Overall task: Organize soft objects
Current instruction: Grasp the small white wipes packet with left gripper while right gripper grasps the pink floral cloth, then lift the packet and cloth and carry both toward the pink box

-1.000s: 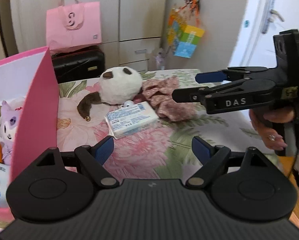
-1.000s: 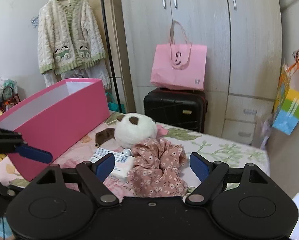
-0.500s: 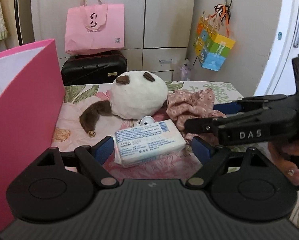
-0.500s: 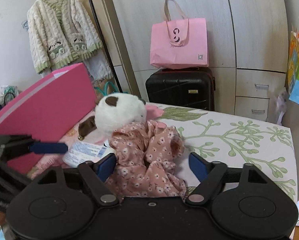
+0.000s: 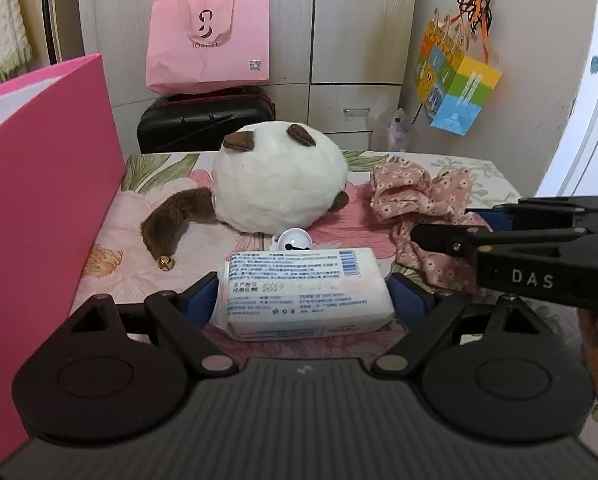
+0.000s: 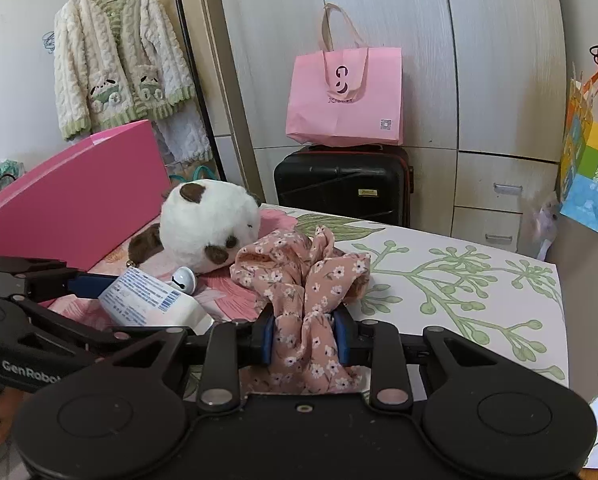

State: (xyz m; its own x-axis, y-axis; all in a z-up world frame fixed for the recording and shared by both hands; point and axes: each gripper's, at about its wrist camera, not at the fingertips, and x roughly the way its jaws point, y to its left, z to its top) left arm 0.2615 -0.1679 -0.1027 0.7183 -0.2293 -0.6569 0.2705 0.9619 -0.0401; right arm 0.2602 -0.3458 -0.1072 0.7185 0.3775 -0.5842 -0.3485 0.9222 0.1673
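Left claw (image 5: pixel 303 298) stood with its blue pads set either side of the white wet-wipes pack (image 5: pixel 305 292), touching or nearly touching its short ends; whether the pads had begun to press could not be told, and the pack's sides showed no dent. Right claw (image 6: pixel 303 338) was closed on the pink floral cloth (image 6: pixel 303 280), pinching a gathered fold between its pads while the rest of the cloth lay bunched on the floral bedspread (image 6: pixel 459 272).

Step in hand, by judgement: a double pick-up, with the cloth already seized and the pack about to be. The next move would call for closing the left claw gently, since the soft pack would likely buckle under a hard squeeze, then lifting both items toward the pink box (image 5: pixel 39 220).

Relative to the panda plush (image 5: pixel 279 184): the pack lay just in front of it, nearer the left camera, with a small white bell (image 5: pixel 294 240) between them; the cloth lay just beside the plush on the side away from the box; the box stood on the plush's opposite side.

Orientation: the pack lay flat, printed label upward, its long axis running crosswise from one left pad to the other. The cloth had no clear axis.
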